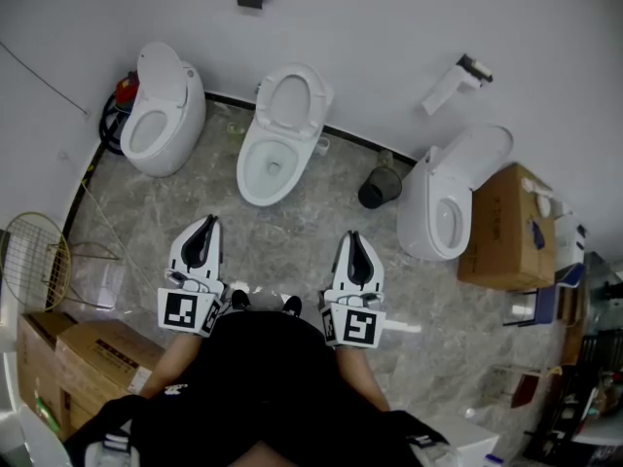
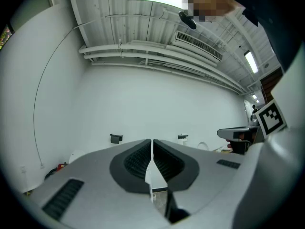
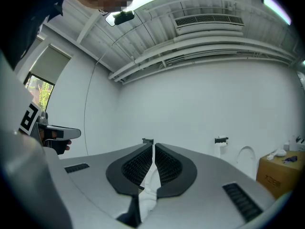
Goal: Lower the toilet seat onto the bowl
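Observation:
Three white toilets stand along the wall in the head view. The middle toilet (image 1: pixel 265 168) is straight ahead, and its seat (image 1: pixel 290 100) stands raised against the wall. My left gripper (image 1: pixel 206 222) and right gripper (image 1: pixel 352 236) hover side by side over the floor, short of that bowl and touching nothing. Both are shut and empty. In the left gripper view, the left gripper (image 2: pixel 152 147) points at the white wall with its dark pads pressed together. The right gripper view has the right gripper (image 3: pixel 153 150) likewise shut, with a sliver of white toilet (image 3: pixel 151 182) visible below its tips.
The left toilet (image 1: pixel 161 115) and the right toilet (image 1: pixel 450 200) have their lids up. A black bin (image 1: pixel 380 186) sits between the middle and right toilets. Cardboard boxes stand at the right (image 1: pixel 506 227) and near left (image 1: pixel 83 358). A wire basket (image 1: pixel 34 261) is at the left.

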A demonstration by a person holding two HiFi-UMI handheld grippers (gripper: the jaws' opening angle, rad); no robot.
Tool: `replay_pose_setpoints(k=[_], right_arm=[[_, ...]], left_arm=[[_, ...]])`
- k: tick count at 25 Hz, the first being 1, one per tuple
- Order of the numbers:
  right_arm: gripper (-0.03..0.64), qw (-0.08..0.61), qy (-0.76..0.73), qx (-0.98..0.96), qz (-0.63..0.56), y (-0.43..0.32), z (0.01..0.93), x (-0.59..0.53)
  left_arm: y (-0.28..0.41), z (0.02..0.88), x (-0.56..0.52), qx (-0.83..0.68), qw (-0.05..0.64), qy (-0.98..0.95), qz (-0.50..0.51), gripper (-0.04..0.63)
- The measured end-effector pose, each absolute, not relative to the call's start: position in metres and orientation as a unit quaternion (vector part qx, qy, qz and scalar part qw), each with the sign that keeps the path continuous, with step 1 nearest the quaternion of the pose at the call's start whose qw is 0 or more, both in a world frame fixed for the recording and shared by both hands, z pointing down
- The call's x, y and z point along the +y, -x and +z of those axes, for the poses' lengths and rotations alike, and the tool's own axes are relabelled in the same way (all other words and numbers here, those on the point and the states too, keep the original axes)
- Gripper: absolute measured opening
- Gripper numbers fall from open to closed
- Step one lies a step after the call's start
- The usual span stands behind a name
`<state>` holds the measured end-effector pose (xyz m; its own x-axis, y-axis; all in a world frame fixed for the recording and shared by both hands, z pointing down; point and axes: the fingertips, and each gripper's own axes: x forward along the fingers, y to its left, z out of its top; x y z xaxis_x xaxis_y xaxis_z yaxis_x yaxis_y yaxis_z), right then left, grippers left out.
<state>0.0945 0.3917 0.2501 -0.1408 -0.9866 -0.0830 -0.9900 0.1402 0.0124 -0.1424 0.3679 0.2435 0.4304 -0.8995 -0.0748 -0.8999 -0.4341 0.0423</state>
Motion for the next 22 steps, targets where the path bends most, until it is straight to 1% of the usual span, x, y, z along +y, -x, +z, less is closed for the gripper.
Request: replay_pose_setpoints(k=[5, 6, 9, 16, 19, 22], right_arm=[[0.046, 0.021, 0.656, 0.753, 0.036, -0.0944, 0.2501, 0.3902], [0.069, 0.017, 0.657, 0.753, 0.039, -0.0937, 0.2505, 0.3895], [0.099, 0.011, 0.656, 0.753, 0.045, -0.0935, 0.2501, 0.3877], [0.161, 0.016, 0.653, 0.756, 0.041, -0.0924, 0.2493, 0.3868], [0.191, 0.015, 0.654, 0.756, 0.038, -0.0936, 0.2488, 0.3847], [0.221, 0.015, 0.656, 0.754, 0.036, -0.0958, 0.2493, 0.3829]], left_arm=[[0.1432, 0.2422, 0.3666, 0.533, 0.007, 0.845, 0.041, 0.01], [0.1436, 0.2422, 0.3664, 0.533, 0.008, 0.845, 0.041, 0.016], [0.141, 0.2424, 0.365, 0.533, 0.012, 0.845, 0.035, 0.051], [0.1391, 0.2426, 0.3634, 0.529, 0.014, 0.848, 0.032, 0.099], [0.1375, 0.2402, 0.3624, 0.525, 0.019, 0.85, 0.032, 0.105], [0.1364, 0.2411, 0.3597, 0.524, 0.018, 0.851, 0.03, 0.148]])
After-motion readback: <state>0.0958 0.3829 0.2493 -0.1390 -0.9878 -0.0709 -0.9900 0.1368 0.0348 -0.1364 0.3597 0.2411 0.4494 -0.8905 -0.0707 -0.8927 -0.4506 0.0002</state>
